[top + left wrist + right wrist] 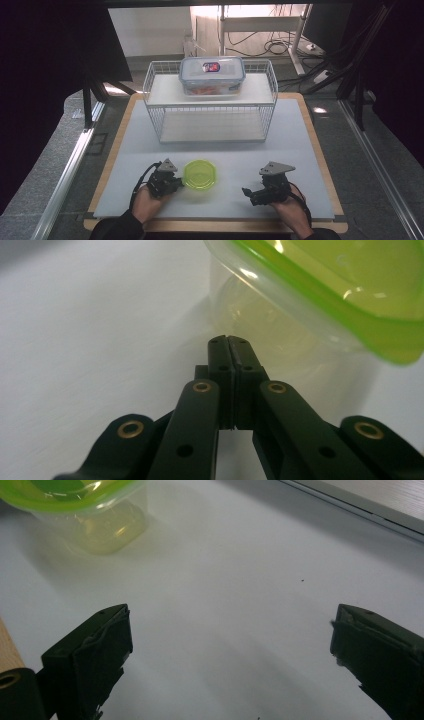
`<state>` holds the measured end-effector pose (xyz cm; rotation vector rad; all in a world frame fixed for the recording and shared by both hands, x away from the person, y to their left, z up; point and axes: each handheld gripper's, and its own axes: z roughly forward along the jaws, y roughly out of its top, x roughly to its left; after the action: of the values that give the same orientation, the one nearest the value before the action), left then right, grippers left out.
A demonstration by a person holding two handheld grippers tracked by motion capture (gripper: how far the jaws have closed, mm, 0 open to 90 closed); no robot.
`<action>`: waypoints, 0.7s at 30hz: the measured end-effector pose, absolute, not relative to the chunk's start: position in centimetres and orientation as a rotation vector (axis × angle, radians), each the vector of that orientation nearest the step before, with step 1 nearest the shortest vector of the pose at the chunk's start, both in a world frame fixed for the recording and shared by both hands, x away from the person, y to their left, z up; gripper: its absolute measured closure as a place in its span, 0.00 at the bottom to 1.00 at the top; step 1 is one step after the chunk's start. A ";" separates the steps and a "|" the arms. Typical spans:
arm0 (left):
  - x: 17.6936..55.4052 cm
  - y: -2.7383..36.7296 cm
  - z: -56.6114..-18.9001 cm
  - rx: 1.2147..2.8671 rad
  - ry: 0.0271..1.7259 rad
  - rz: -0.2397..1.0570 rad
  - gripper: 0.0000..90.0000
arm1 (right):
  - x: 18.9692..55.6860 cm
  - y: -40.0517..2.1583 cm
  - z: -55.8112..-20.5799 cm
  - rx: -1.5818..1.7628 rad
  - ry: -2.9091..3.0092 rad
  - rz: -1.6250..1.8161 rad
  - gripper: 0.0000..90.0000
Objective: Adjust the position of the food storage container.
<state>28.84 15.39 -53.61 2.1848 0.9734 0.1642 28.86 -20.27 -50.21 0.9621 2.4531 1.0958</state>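
- My left gripper (172, 183), jaws pressed together and empty, sits just left of the green-lidded container (199, 174) at the table's (300, 150) near edge.
- My right gripper (248, 193) waits with jaws wide apart, well right of it.
- To grasp it, I'd part the left jaws first.
- The left gripper view reveals the container's clear body under its overhanging lid (350, 295); from above I see mostly lid.

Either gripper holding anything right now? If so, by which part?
Nothing is held. The left gripper is shut empty beside the round clear container with a green lid; the right gripper is open over the white table.
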 end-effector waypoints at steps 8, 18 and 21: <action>28.0 12.4 -53.7 2.197 0.901 0.131 0.98 | 29.1 -20.7 -50.3 0.983 2.444 1.096 0.03; 27.8 11.7 -53.5 2.209 0.886 0.190 0.89 | 29.2 -20.8 -50.4 0.989 2.449 1.092 0.03; 27.7 12.3 -53.0 2.203 0.885 0.221 0.75 | 29.3 -21.0 -50.3 1.002 2.441 1.111 0.03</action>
<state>27.68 12.35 -53.01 2.2030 0.8845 0.2207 29.26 -20.95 -50.34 1.0023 2.4408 1.1114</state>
